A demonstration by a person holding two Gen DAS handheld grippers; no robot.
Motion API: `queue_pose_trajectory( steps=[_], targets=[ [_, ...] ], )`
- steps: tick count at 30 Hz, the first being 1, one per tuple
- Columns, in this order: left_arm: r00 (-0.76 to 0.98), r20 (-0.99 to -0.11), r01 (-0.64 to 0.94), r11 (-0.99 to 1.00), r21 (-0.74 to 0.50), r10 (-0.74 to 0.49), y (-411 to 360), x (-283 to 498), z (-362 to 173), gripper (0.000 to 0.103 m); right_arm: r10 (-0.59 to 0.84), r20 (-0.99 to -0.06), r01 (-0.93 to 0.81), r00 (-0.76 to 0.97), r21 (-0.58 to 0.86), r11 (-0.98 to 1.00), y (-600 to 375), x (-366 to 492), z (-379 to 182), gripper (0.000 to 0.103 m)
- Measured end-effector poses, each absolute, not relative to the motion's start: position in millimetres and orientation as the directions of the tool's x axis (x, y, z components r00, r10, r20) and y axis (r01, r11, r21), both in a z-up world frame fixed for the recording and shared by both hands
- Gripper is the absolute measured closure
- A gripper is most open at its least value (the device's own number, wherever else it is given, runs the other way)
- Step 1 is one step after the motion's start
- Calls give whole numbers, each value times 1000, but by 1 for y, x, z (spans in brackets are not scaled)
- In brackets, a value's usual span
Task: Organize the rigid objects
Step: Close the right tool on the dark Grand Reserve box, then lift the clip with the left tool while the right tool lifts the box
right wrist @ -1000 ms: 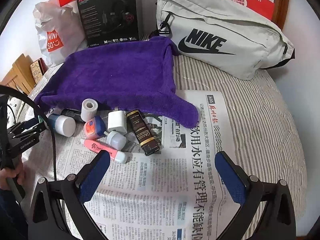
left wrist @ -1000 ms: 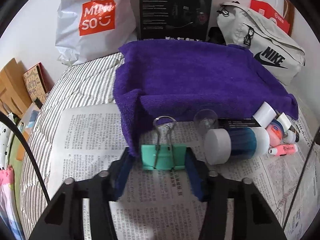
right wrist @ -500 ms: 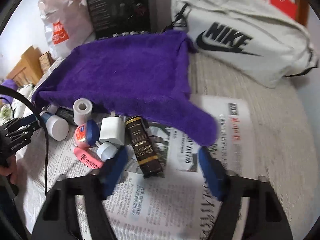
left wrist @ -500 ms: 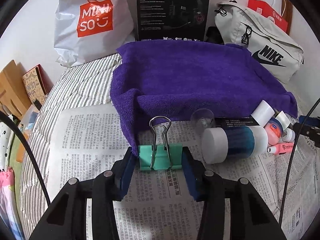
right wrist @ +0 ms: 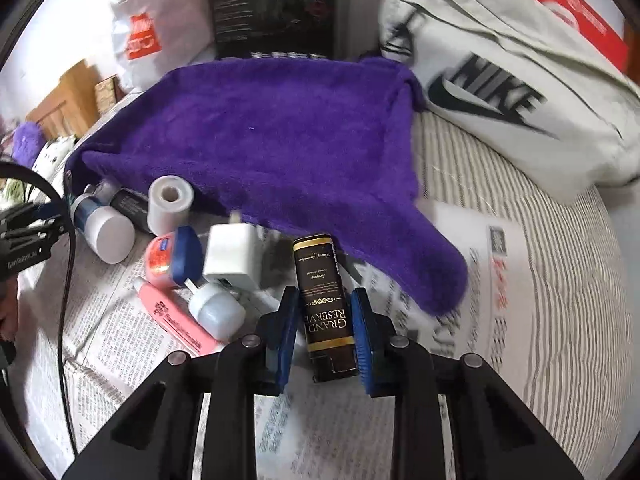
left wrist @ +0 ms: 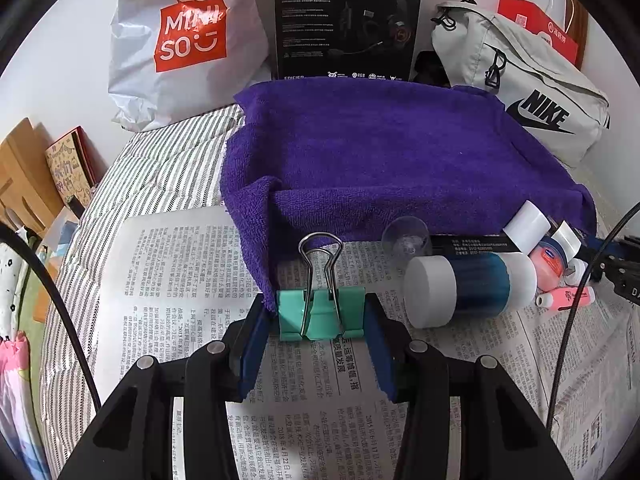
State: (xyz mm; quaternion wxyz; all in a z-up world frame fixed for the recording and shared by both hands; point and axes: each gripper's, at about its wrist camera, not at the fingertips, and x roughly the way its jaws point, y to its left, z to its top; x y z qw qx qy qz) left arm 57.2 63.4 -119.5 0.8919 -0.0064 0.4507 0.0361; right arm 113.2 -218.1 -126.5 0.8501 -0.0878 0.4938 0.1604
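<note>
Left gripper is clamping the teal metal binder clip over the newspaper on the bed. Right gripper is closing, blue pads flanking the dark-brown gold-lettered rectangular box lying on the newspaper; contact unclear. Purple towel is lying beyond.

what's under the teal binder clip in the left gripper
Printed newspaper lies beneath the teal binder clip, which the left gripper is shut on. The print directly under the clip is covered.
</note>
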Motion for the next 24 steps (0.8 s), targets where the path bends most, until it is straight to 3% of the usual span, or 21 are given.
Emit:
queue_pose_trajectory(
  steps=[24],
  targets=[
    [570, -819, -80, 997, 16, 59, 66, 54, -116, 60, 177, -900, -406, 398, 1, 914, -216, 106, -126, 79]
  ],
)
